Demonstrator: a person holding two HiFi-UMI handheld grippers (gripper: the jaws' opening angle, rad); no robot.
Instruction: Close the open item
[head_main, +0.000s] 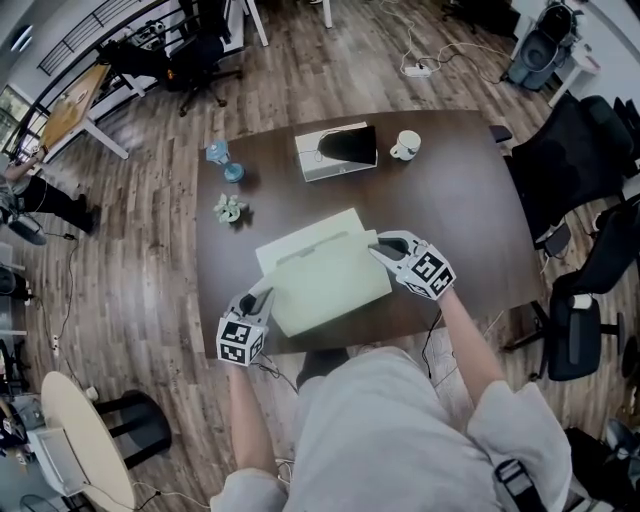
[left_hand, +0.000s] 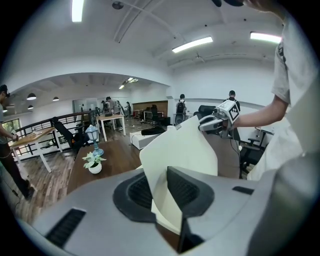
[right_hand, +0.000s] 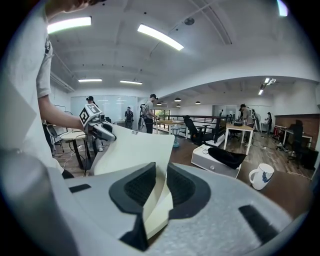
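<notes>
A pale cream folder (head_main: 320, 275) lies on the dark brown table (head_main: 470, 220), with its top cover lifted and bowed above the lower leaf. My left gripper (head_main: 262, 297) is shut on the cover's near left corner. My right gripper (head_main: 378, 247) is shut on the cover's right edge. In the left gripper view the cover (left_hand: 182, 145) runs up from between my left gripper (left_hand: 162, 192) pads to the right gripper (left_hand: 212, 123) beyond. In the right gripper view the sheet (right_hand: 132, 150) sits pinched in my right gripper (right_hand: 159, 192), and the left gripper (right_hand: 102, 131) holds its far corner.
At the table's far side stand a white box (head_main: 337, 150) with a black item on it and a white mug (head_main: 405, 146). A blue lamp-like ornament (head_main: 222, 160) and a small potted plant (head_main: 230, 209) stand at the far left. Black office chairs (head_main: 580, 160) crowd the right.
</notes>
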